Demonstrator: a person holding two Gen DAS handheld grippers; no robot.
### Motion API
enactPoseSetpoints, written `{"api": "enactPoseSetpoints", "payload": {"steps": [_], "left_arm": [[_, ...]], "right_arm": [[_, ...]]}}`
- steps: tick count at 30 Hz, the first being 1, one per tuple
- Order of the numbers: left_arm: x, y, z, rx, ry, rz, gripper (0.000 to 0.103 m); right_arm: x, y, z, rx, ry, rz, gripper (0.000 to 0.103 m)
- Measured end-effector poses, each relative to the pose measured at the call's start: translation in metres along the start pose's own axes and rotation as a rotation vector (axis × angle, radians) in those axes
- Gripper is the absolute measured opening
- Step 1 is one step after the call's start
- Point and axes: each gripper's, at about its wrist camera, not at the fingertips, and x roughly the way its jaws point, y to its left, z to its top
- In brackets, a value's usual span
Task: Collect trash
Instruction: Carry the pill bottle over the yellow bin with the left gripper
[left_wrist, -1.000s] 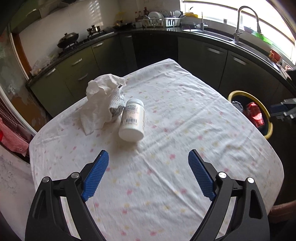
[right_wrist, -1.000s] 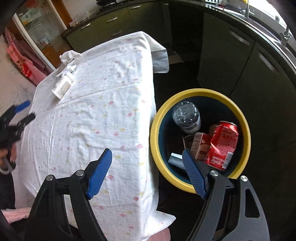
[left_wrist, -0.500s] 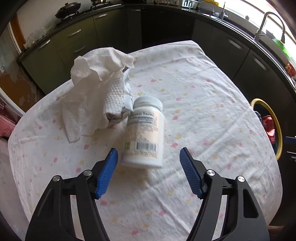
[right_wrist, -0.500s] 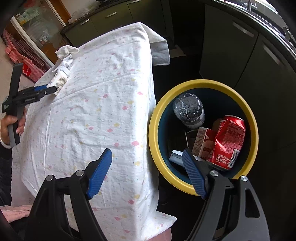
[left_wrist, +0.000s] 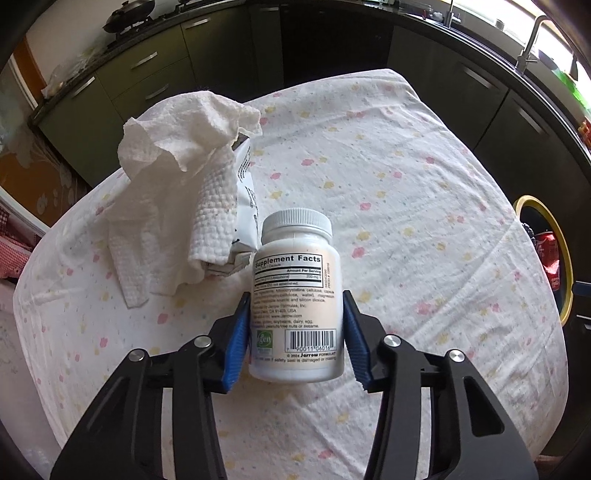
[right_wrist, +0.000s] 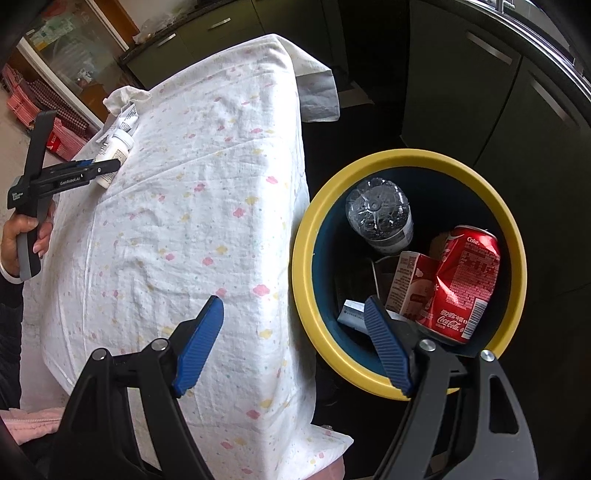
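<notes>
Dark green kitchen cabinets (left_wrist: 147, 70) are seen at twelve o'clock; daylight is admitted by a window (left_wrist: 517, 22) at one o'clock.

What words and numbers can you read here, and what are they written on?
"Supplement Facts" and "Amount Per Serving": label of the white pill bottle.
"Jarrow FORMULAS": bottom of that label, under the barcode; the barcode digits are only partly readable.
"Coke" and "Coca-Cola": crushed red can in the yellow-rimmed bin.
"GenRobot.AI": arm of the left gripper.
Too small or blurred: the small carton, the white packet, the bottle's fine print.
</notes>
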Motion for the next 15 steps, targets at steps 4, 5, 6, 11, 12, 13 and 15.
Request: {"api": "enactPoseSetpoints", "payload": {"steps": [4,5,6,11,12,13,15], "left_arm": [[0.0,0.0,0.0,0.004,-0.005,0.001,0.047],[-0.001,-0.001,-0.002,0.006,-0.006,-0.003,0.047],[-0.003,-0.002,-0.004,0.009,-0.008,-0.004,0.047],[-0.02,-0.013,-0.018,0.036,-0.044,-0.012,0.047],[-0.025,-0.016,-0.022,0.045,-0.052,-0.017,0.047],[-0.03,-0.02,-0.025,0.054,-0.057,-0.021,0.047],[-0.039,-0.03,-0.032,0.078,-0.067,-0.027,0.047]], "right_arm": [[-0.002,-0.001,-0.002,0.004,-0.004,-0.002,0.074],[-0.003,-0.001,-0.002,0.004,-0.005,-0.002,0.074],[-0.004,-0.001,-0.003,0.003,-0.005,-0.002,0.074],[-0.006,0.0,-0.005,0.001,-0.008,-0.002,0.074],[-0.007,0.0,-0.006,0.001,-0.008,-0.001,0.074],[-0.007,0.0,-0.007,0.0,-0.009,-0.001,0.074],[-0.009,0.001,-0.008,0.0,-0.012,-0.001,0.074]]}}
